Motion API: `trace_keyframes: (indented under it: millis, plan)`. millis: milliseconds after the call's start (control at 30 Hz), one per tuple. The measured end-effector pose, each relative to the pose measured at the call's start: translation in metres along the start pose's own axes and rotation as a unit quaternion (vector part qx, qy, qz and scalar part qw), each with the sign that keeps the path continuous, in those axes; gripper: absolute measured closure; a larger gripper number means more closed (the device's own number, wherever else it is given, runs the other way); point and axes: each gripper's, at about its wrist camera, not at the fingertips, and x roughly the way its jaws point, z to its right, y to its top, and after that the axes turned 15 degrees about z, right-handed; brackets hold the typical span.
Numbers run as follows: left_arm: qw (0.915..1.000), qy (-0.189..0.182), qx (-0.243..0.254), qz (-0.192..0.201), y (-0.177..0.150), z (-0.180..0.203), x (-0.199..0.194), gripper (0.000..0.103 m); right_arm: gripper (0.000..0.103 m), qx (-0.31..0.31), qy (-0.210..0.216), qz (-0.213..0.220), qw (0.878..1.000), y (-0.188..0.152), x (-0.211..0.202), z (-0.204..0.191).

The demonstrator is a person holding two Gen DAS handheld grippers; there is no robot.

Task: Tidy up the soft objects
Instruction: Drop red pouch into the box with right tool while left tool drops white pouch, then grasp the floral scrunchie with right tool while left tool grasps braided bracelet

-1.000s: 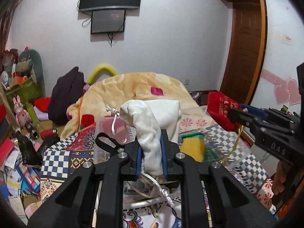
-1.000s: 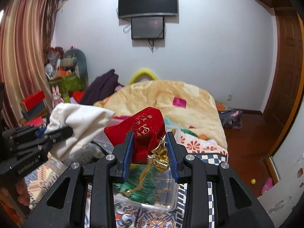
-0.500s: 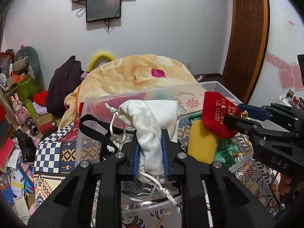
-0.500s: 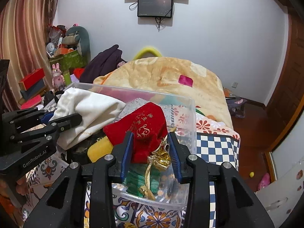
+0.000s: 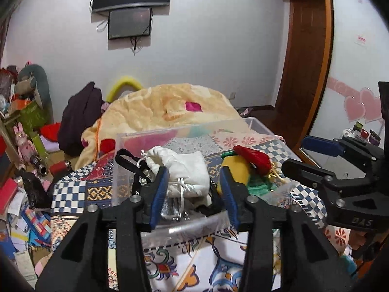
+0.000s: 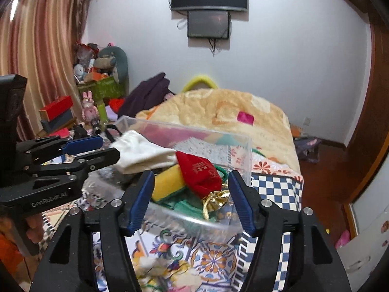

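Observation:
A clear plastic bin [image 5: 126,150] [image 6: 245,155] stands on a patterned cloth. A white drawstring pouch [image 5: 187,172] [image 6: 141,155] lies in the bin's left part. A red pouch [image 5: 255,158] [image 6: 199,172] with gold tassels lies in the right part, on a yellow soft item [image 5: 234,170] [image 6: 167,182] and green fabric [image 6: 184,205]. My left gripper [image 5: 194,192] is open, its jaws either side of the white pouch. My right gripper [image 6: 192,194] is open, its jaws either side of the red pouch.
A bed with a peach blanket [image 5: 170,107] lies behind the bin. Toys and boxes [image 5: 24,126] crowd the left side. A wooden door [image 5: 306,56] is at the right. The patterned cloth [image 6: 211,260] covers the surface under the bin.
Both grippers lowered to the bin and opened. The white pouch left my left gripper and the red pouch left my right gripper; both now lie in the bin.

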Motion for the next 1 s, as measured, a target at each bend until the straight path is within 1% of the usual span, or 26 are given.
trace_keyframes:
  millis: [67, 233, 300, 367, 400, 467, 700, 900, 1000]
  plan:
    - [0.9999, -0.002, 0.003, 0.01, 0.0, 0.002, -0.012, 0.044, 0.037, -0.004, 0.005, 0.011, 1.0, 0.001, -0.011, -0.004]
    - [0.9998, -0.013, -0.001, 0.017, -0.004, 0.004, -0.036, 0.033, 0.027, -0.014, 0.006, 0.023, 1.0, -0.006, -0.028, -0.011]
    - [0.9998, -0.011, 0.002, 0.016, -0.009, 0.005, -0.043, 0.026, 0.024, -0.016, 0.004, 0.022, 1.0, -0.011, -0.031, -0.013]
    - [0.9999, -0.009, 0.006, 0.013, -0.015, 0.007, -0.048, 0.025, 0.022, -0.017, -0.001, 0.016, 1.0, -0.019, -0.034, -0.015]
    - [0.9999, -0.011, 0.005, 0.007, -0.02, 0.007, -0.05, 0.022, 0.022, -0.014, -0.001, 0.013, 1.0, -0.024, -0.034, -0.015]
    - [0.9999, -0.014, -0.002, -0.003, -0.028, 0.006, -0.053, 0.02, 0.022, -0.006, 0.003, 0.002, 1.0, -0.031, -0.033, -0.015]
    - [0.9983, -0.028, -0.016, -0.048, -0.066, 0.008, -0.062, 0.02, 0.022, 0.013, 0.015, -0.049, 0.999, -0.062, -0.024, -0.016]
    - [0.9959, -0.042, -0.021, -0.078, -0.096, 0.018, -0.069, 0.02, 0.022, 0.026, 0.022, -0.084, 0.996, -0.088, -0.02, -0.019]
    - [0.9951, -0.046, -0.017, -0.086, -0.105, 0.022, -0.071, 0.02, 0.022, 0.026, 0.021, -0.096, 0.995, -0.098, -0.017, -0.02]
